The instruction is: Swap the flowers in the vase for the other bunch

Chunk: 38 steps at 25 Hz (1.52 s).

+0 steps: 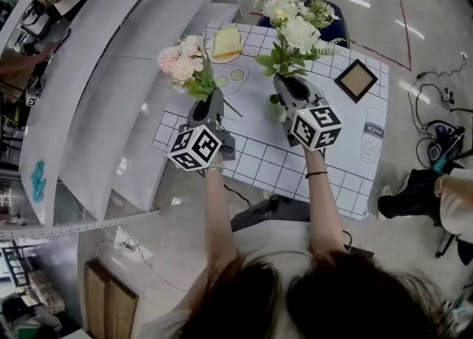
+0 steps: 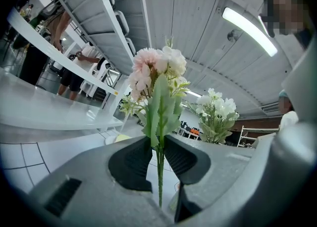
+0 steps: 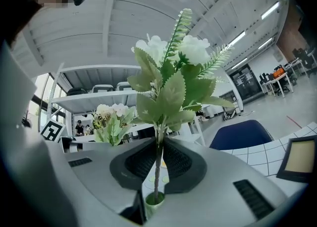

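Observation:
My left gripper (image 1: 209,97) is shut on the thin green stem of a pink flower bunch (image 1: 185,60), which stands upright above the jaws (image 2: 159,144); the pink bunch (image 2: 154,72) fills the middle of the left gripper view. My right gripper (image 1: 284,83) is shut on the stem of a white flower bunch (image 1: 295,31) with broad green leaves. In the right gripper view the white bunch (image 3: 171,68) rises from the jaws (image 3: 158,154), and its stem's lower end sits at the mouth of a small green vase (image 3: 154,199). In the head view the vase is mostly hidden under the right gripper.
A white grid-patterned mat (image 1: 259,164) covers the table. A yellow item on a plate (image 1: 225,43) lies at the back, a dark picture frame (image 1: 355,79) at the right. A blue chair (image 1: 336,29) stands beyond the table, long white shelves (image 1: 96,108) to the left.

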Tool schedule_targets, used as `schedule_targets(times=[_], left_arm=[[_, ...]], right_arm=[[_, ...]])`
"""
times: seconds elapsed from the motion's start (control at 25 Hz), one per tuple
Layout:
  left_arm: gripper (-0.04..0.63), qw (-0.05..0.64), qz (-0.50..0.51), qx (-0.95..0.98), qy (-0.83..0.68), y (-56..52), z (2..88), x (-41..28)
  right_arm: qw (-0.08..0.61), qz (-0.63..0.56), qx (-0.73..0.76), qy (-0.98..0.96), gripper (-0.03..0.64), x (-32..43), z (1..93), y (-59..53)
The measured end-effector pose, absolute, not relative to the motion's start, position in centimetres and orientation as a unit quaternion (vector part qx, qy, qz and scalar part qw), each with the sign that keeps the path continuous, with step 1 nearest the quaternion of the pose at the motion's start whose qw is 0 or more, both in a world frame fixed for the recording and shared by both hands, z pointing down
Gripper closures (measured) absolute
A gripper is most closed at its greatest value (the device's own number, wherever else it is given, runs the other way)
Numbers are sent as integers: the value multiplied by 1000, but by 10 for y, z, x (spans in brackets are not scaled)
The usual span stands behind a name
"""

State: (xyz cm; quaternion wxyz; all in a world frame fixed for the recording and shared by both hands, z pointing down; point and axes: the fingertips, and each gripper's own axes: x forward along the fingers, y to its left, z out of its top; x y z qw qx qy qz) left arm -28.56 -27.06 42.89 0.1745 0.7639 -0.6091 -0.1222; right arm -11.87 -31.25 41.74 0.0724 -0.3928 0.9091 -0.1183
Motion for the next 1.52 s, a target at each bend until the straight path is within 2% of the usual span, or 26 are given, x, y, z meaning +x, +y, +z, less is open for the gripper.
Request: schedule_targets(times=[1.52], left_arm=[[517, 188, -116, 769, -600, -268, 438, -274]], right_arm=[[-20, -111, -367, 923, 575, -121, 463, -298]])
